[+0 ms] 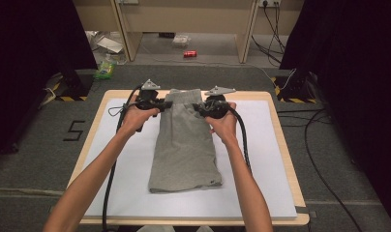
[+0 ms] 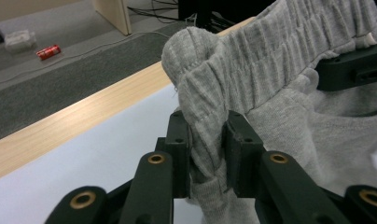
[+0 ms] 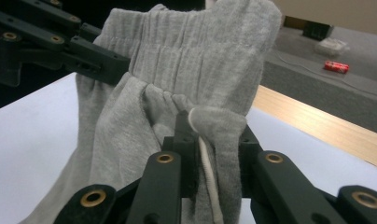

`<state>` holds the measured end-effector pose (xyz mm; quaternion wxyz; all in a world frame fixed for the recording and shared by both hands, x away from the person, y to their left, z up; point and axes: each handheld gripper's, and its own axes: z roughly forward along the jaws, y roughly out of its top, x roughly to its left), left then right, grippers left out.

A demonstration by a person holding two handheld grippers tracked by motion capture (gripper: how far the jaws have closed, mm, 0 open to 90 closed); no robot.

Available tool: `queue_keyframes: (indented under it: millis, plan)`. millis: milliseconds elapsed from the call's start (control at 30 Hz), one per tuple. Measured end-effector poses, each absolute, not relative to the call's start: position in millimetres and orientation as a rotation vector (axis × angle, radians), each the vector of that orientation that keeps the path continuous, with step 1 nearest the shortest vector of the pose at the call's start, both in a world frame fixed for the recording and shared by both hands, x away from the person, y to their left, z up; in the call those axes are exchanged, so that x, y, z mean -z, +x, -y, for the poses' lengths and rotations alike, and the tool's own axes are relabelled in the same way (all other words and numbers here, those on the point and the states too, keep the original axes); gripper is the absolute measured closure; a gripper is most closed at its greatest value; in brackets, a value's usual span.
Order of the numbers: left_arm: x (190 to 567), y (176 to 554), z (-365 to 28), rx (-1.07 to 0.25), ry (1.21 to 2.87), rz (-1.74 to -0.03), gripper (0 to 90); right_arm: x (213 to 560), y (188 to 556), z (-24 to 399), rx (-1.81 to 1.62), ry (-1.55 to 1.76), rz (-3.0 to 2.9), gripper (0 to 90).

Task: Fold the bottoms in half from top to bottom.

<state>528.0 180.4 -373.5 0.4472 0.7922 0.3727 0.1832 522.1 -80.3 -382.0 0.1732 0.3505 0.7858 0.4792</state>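
Grey shorts (image 1: 185, 145) lie folded lengthwise on the white sheet, waistband at the far end and lifted. My left gripper (image 1: 162, 103) is shut on the left corner of the waistband (image 2: 233, 70), the cloth pinched between its pads (image 2: 206, 140). My right gripper (image 1: 198, 107) is shut on the right corner of the waistband (image 3: 200, 51), with a white drawstring (image 3: 207, 177) hanging between its jaws. In the right gripper view the left gripper (image 3: 107, 63) grips the cloth's other side. In the left gripper view the right gripper (image 2: 350, 70) shows at the right edge.
The white sheet (image 1: 126, 183) covers a wooden table (image 1: 286, 145) with a bare rim. Beyond the far edge is grey floor with a red can (image 1: 190, 54), a green packet (image 1: 105, 69) and cables. Black curtains stand at both sides.
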Motion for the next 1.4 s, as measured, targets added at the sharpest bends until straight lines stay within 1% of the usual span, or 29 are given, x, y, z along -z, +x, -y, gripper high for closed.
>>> queue_keyframes:
  millis: [233,433,933,1133,1400]
  plan:
    - [379.9,496.4,-186.3,-0.409,1.955,-0.851,72.9,384.4,481.9,85.6,-1.382,0.872,-2.263,78.0]
    - [388.5,479.7,-187.8,-0.377,1.948,-0.835,72.7,392.4,459.8,88.1,-1.389,0.835,-2.278,77.8]
    - [415.3,450.2,-189.3,-0.374,1.964,-0.794,72.2,414.3,432.0,89.9,-1.383,0.798,-2.306,77.6]
    - [425.2,436.6,-187.5,-0.391,1.974,-0.775,72.0,423.9,419.6,90.8,-1.392,0.791,-2.315,77.5]
    - [442.2,424.2,-186.9,-0.347,1.965,-0.782,71.5,435.2,409.0,94.0,-1.373,0.810,-2.347,77.1]
